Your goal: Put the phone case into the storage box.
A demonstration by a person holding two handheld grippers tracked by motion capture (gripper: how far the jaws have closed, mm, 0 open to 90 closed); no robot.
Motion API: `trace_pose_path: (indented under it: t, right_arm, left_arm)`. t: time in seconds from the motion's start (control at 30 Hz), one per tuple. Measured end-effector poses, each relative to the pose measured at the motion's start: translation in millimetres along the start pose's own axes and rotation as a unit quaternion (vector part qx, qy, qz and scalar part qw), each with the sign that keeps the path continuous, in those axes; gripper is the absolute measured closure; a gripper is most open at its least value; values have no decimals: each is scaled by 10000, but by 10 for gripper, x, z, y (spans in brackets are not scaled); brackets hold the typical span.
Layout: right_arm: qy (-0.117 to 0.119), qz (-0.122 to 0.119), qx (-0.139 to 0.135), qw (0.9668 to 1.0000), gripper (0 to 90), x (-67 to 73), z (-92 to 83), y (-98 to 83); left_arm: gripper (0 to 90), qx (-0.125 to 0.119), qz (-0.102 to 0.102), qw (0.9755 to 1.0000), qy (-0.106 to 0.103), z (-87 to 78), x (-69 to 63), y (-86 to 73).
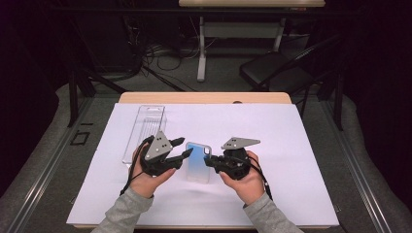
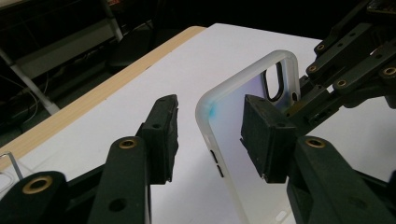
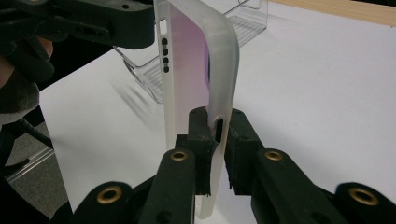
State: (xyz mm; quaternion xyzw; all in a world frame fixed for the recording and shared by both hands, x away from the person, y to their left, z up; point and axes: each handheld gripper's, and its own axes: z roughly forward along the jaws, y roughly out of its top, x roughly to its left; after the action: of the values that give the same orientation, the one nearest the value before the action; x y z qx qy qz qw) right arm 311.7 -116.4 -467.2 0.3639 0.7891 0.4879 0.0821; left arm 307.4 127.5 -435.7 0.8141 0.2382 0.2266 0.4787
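At the left of the white sheet (image 1: pixel 291 194) we see a clear plastic package tray (image 1: pixel 144 132), lying flat and well apart from the phone case (image 1: pixel 198 162), which sits near the sheet's middle. Just right of the tray, our left gripper (image 1: pixel 183 148) straddles the case's left edge: one pad (image 2: pixel 266 135) lies against the case's inner face while the other (image 2: pixel 163 135) stands clear of the rim, so the jaws are parted and have no grip. The case itself is frosted and translucent, with a milky white rim, a back that fades from blue to pale violet, a black-ringed camera cutout at one corner and small dark slots along its side. To its right, our right gripper (image 1: pixel 210 161) has its jaws clamped on the case's right rim, holding it on edge above the sheet.
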Motion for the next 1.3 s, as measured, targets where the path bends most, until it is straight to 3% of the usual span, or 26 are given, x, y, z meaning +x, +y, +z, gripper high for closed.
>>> trace_pose_path:
  t: [1.3]
  right_arm:
    - [30, -84, 90, 9999, 820, 38, 28, -9]
  left_arm:
    - [738, 232, 370, 9987, 252, 24, -70, -17]
